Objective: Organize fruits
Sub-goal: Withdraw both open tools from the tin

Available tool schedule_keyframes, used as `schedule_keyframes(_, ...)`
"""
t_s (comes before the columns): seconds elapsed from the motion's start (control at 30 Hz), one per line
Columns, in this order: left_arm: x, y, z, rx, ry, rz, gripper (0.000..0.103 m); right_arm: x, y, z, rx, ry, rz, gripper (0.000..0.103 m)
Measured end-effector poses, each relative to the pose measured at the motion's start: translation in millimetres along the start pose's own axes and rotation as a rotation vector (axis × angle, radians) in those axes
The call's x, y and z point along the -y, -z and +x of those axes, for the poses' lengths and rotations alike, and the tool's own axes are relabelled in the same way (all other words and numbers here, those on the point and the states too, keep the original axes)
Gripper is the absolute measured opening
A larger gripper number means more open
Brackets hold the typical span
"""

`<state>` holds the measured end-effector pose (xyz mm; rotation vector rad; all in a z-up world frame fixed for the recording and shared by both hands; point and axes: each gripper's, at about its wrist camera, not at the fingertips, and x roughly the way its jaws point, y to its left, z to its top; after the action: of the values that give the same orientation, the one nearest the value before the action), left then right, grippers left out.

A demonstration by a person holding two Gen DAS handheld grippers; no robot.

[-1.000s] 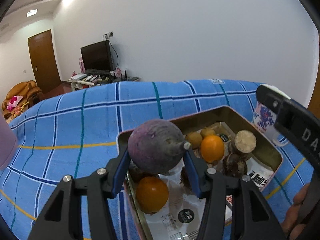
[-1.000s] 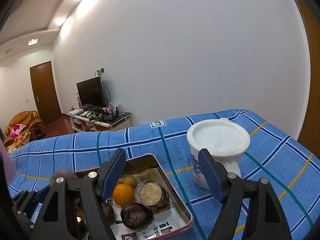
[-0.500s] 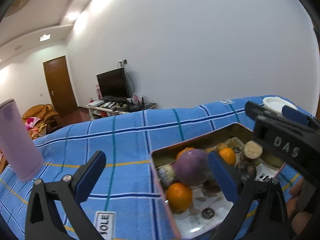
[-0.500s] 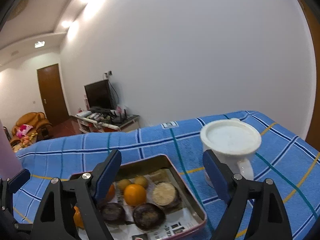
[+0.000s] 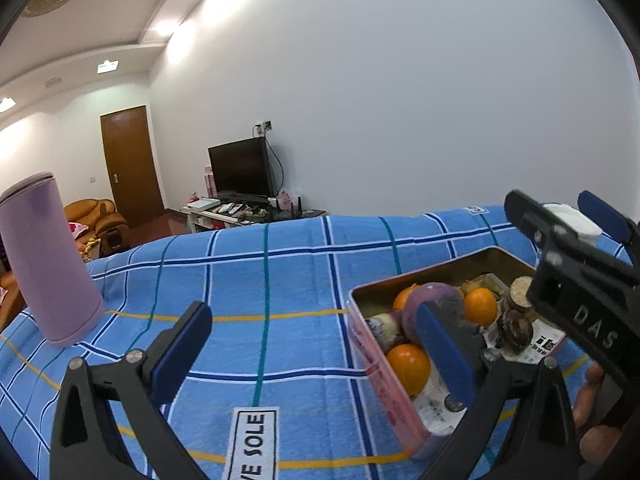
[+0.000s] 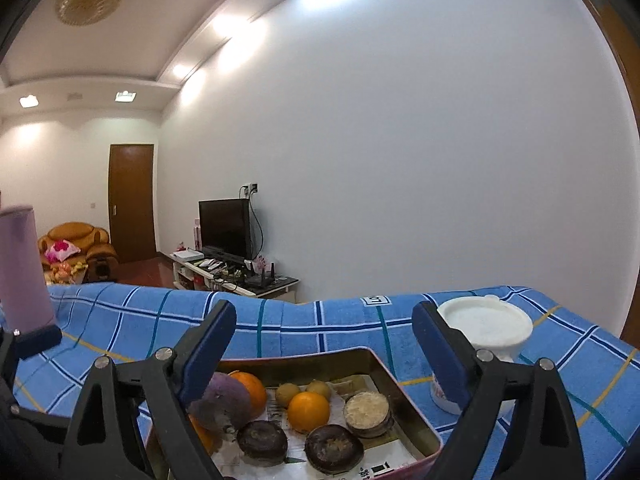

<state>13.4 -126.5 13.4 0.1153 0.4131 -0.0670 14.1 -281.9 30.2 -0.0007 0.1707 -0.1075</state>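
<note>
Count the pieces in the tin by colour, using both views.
Orange fruits: 3
Purple fruit: 1
Small yellow-brown fruits: 2
Dark brown halves: 2
Pale-topped brown piece: 1
Whitish piece, partly hidden: 1
Total: 10

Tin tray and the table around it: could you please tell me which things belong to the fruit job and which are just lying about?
Belong to the job:
- tin tray
- purple fruit
- oranges
- small brown fruits
- halved dark fruits

Just lying about:
- lilac flask
- white lidded mug
- blue checked cloth
</note>
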Motion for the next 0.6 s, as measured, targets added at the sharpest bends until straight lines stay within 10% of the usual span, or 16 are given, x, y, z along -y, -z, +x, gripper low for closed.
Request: schedule_keyframes(0.6,-15.8,6.4,-14.8,0.027,0.030,-0.039,0.103,-6.4,4.5,-11.2,-0.011,0.026,-0.011,0.091)
